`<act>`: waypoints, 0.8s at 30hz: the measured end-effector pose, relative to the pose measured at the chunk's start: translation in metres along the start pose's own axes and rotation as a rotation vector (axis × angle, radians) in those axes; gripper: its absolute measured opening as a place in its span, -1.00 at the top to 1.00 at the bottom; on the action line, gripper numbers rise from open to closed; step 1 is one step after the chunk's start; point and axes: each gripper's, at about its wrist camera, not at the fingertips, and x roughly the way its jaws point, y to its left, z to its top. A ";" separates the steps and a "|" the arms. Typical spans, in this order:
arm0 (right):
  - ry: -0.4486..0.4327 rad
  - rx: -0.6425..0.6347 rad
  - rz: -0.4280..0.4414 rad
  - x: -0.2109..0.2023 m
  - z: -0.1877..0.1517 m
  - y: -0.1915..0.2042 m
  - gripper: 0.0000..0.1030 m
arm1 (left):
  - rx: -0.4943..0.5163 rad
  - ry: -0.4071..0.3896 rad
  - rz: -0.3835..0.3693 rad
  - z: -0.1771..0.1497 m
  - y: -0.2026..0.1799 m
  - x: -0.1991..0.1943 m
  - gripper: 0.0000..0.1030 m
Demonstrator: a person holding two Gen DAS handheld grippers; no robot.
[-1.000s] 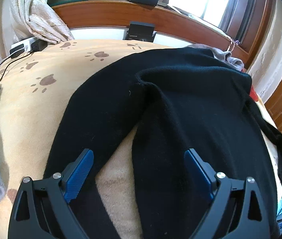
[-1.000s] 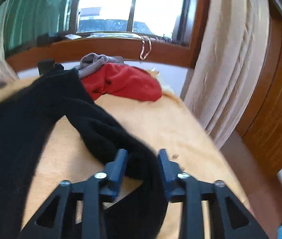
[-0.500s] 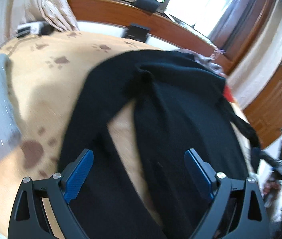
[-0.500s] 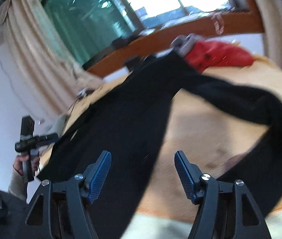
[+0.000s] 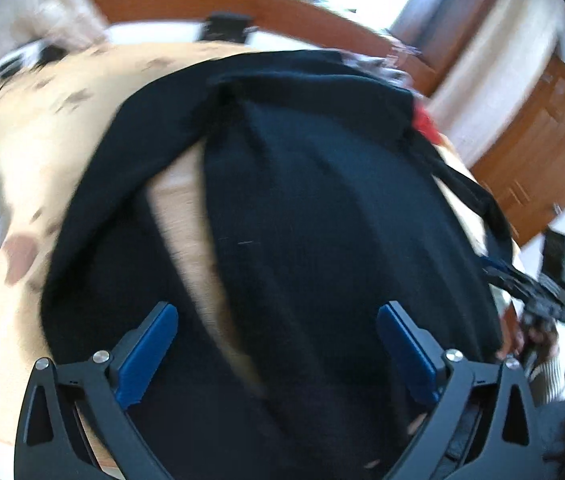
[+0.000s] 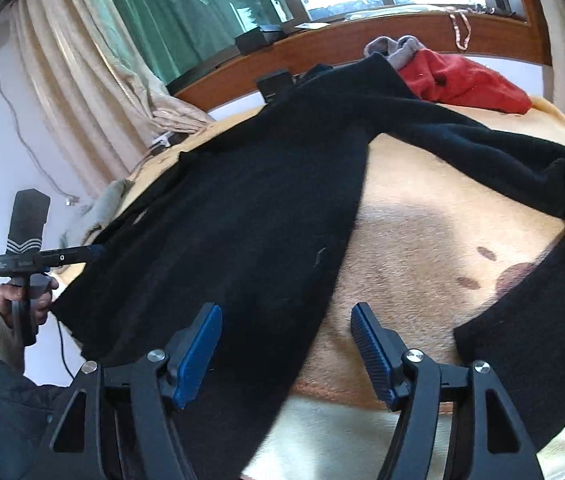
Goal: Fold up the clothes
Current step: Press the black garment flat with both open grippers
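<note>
- Left wrist view: the left gripper [image 5: 278, 344] has its ribbed blue pads [image 5: 146, 354] spread wide and opening, gripping nothing; the soft black knit sweater [image 5: 322, 208] lies flat beneath on the fuzzy tan paw-print blanket [image 5: 42, 152].
- Right wrist view: the right gripper [image 6: 286, 348] is opening, empty, above the sweater's hem edge [image 6: 242, 216]; a curved sleeve [image 6: 522, 168] lies to the right, a crumpled red garment [image 6: 462, 84] beyond.

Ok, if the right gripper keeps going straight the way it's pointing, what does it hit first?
Most likely the edge of the black sweater, where it meets the tan blanket. The right gripper, its jaws opening, has nothing between them; depth is unclear.
</note>
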 end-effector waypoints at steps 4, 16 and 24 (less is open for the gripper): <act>-0.018 0.007 0.031 0.000 -0.002 0.000 -0.50 | 0.113 0.026 -0.020 -0.003 -0.021 0.005 -0.93; -0.058 -0.001 0.078 0.001 -0.011 0.014 -0.99 | -0.047 0.124 -0.010 0.004 0.004 0.015 -0.38; -0.022 -0.114 -0.007 0.006 -0.012 0.033 -0.99 | 0.027 0.163 0.094 -0.009 -0.010 0.014 -0.54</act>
